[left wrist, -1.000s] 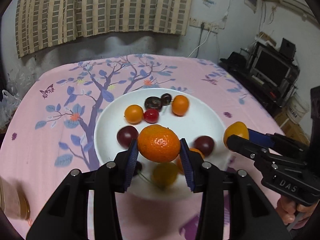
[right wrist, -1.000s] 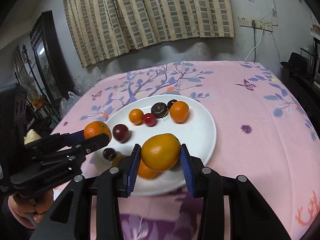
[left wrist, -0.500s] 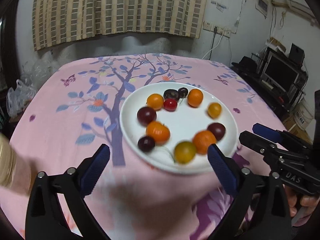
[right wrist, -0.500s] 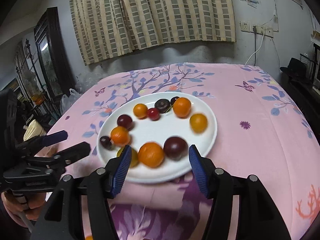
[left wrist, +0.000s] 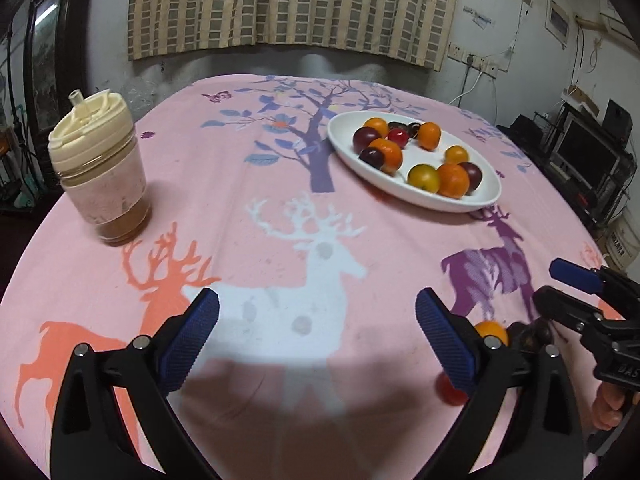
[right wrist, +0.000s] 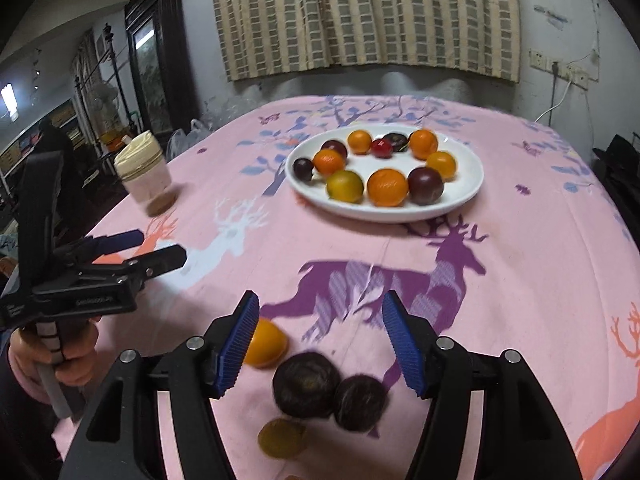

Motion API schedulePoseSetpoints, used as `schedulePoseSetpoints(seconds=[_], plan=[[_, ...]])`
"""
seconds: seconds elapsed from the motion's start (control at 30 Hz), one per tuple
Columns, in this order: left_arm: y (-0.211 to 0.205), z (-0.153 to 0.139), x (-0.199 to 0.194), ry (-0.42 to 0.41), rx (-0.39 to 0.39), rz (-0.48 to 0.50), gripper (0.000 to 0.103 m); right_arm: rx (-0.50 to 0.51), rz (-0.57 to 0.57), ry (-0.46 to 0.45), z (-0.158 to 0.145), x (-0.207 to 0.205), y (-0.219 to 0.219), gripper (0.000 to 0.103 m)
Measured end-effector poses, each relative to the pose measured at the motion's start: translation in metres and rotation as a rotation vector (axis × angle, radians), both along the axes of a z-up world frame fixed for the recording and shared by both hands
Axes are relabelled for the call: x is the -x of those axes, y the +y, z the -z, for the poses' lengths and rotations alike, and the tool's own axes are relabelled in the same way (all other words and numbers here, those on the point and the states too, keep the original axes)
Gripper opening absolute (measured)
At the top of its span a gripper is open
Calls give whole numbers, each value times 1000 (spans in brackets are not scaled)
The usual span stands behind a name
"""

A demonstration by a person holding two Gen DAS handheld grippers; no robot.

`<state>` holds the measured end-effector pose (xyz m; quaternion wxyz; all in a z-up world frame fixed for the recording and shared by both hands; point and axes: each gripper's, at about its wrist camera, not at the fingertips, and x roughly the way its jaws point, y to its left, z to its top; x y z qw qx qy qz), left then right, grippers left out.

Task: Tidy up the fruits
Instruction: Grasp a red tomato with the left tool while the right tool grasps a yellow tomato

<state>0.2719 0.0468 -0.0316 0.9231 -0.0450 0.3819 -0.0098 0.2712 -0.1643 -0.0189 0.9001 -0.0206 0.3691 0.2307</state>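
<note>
A white plate (right wrist: 468, 192) holds several oranges, plums and a cherry; it also shows in the left wrist view (left wrist: 424, 196). Loose fruit lies on the pink cloth near me: an orange fruit (right wrist: 266, 342), two dark plums (right wrist: 306, 384) (right wrist: 360, 402) and a yellowish fruit (right wrist: 282, 438). My right gripper (right wrist: 320, 340) is open and empty, hovering just above the loose fruit. My left gripper (left wrist: 316, 340) is open and empty over bare cloth. In the left wrist view the orange fruit (left wrist: 494, 330) peeks past my right finger, with a red fruit (left wrist: 450, 392) nearer.
A lidded cup (left wrist: 100, 172) with brown liquid stands at the table's left, also in the right wrist view (right wrist: 144, 176). The pink deer-print tablecloth (left wrist: 320, 248) covers the round table. Shelves and electronics (left wrist: 588, 156) stand at right.
Both grippers let go of their oranges onto the plate, opened, and pulled back toward the near table edge. Loose fruit now sits under the right gripper.
</note>
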Motion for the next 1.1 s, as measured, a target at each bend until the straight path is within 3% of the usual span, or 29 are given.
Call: schedulePoseSetpoints(seconds=[0.17,0.37,0.5,0.7,0.77,0.93,1.0,1.1], plan=[[3,1,2,-2,-34,-29,97,27,-67,72,12,9,6,62],[3,1,2,0,-37,-22,97,69,-117,39,17,15,20,51],[3,-1,1,-5,-51,-28,97,51,-174,49,17,8,32,49],[8,-4,2,-7,-22,-40,97,116,-199,95,29,-6,53,47],[10,-4,2,-4,-14,-41,97,148,-203,101,33,-8,60,39],[9,-4,2,1,1,-30,97,86,-170,103,28,-8,52,38],[6,-4,3,9,30,16,97,16,-137,89,20,-10,39,38],[-12,-3,7,39,122,196,96,-75,-56,59,5,-13,13,38]])
